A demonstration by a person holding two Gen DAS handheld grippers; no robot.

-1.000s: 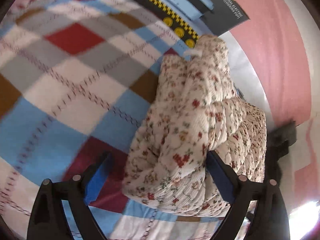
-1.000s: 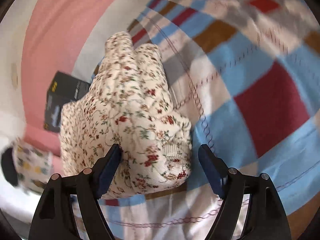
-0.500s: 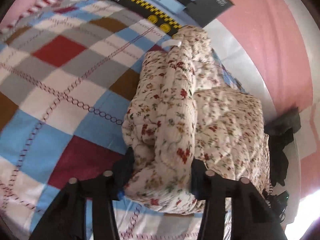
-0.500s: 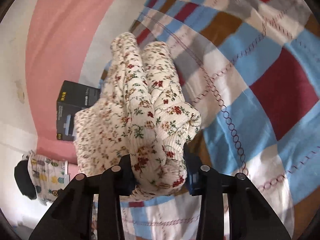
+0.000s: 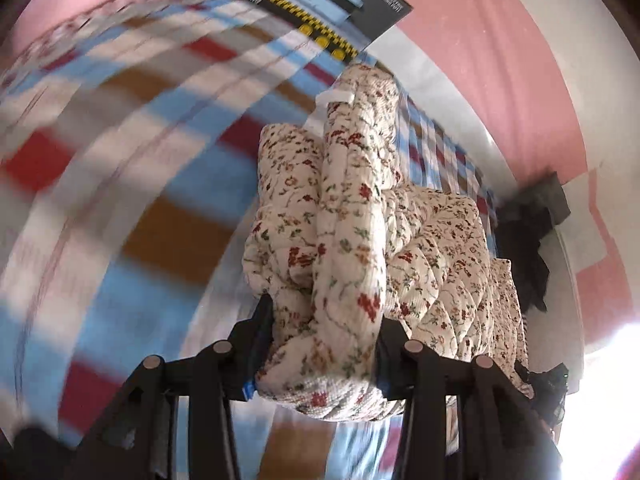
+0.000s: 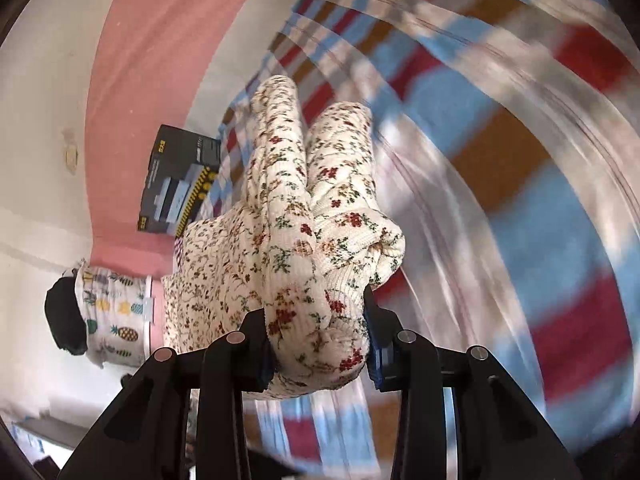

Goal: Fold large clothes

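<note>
A cream floral quilted garment (image 5: 348, 240) is bunched into thick folds and lifted off the checked blanket (image 5: 160, 240). In the left wrist view my left gripper (image 5: 324, 326) is shut on one thick end of it, with both pads pressed into the cloth. The rest hangs away to the right. In the right wrist view the same floral garment (image 6: 304, 216) rises from my right gripper (image 6: 316, 320), which is shut on another bunched end. Its body droops to the left. The blanket (image 6: 520, 200) is blurred by motion in both views.
A dark printed box (image 5: 320, 0) lies at the far edge of the blanket, also seen as the dark box (image 6: 180, 184). A dark piece of clothing (image 5: 528, 232) lies by the pink wall. A pineapple-print cloth (image 6: 112, 312) hangs at the left.
Both grippers went from open around the garment to shut on its bunched ends. They then lifted it and swept it across the blanket, which now streaks with motion blur.
</note>
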